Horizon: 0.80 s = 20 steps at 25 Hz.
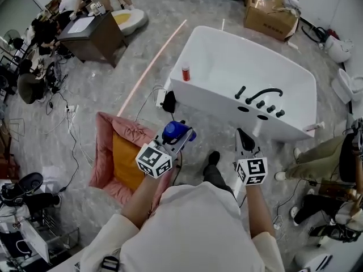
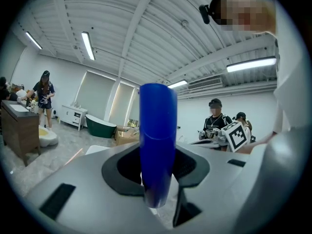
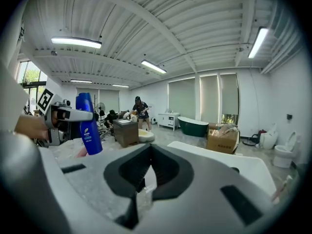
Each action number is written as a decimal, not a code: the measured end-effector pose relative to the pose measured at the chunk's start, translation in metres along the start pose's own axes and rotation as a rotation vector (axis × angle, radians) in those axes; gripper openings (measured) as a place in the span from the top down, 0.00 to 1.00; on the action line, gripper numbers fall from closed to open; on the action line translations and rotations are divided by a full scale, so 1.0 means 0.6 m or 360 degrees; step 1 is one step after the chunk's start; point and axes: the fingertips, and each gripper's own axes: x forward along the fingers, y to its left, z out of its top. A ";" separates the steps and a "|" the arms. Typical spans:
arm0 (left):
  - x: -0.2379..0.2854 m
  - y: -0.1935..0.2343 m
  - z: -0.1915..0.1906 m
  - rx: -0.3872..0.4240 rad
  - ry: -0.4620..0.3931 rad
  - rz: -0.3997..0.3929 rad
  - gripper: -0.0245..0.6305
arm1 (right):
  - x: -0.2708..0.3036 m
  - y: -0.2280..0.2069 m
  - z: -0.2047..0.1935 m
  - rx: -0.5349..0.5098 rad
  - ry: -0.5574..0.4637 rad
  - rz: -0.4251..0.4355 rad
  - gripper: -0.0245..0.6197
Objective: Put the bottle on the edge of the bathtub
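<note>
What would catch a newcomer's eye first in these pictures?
The large white bathtub with black taps stands in the middle of the grey floor. Nearer, the left gripper holds a tall blue plastic bottle upright between its jaws, and a pink cushion lies on the floor to its left.

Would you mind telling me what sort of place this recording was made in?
Probably a workshop or studio hall staged with bathroom fixtures, not a real bathroom: a white bathtub stands free on the open floor, a dark green bathtub sits farther off, and cardboard boxes lie about.
</note>
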 end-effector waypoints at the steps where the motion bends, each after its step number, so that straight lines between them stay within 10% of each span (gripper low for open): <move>1: 0.021 0.005 0.001 -0.0004 0.0001 0.0006 0.77 | 0.012 -0.018 -0.002 0.0004 0.0011 0.0008 0.96; 20: 0.328 0.097 -0.002 -0.0037 0.0056 0.0249 0.76 | 0.230 -0.264 -0.033 -0.0116 0.0174 0.0285 0.96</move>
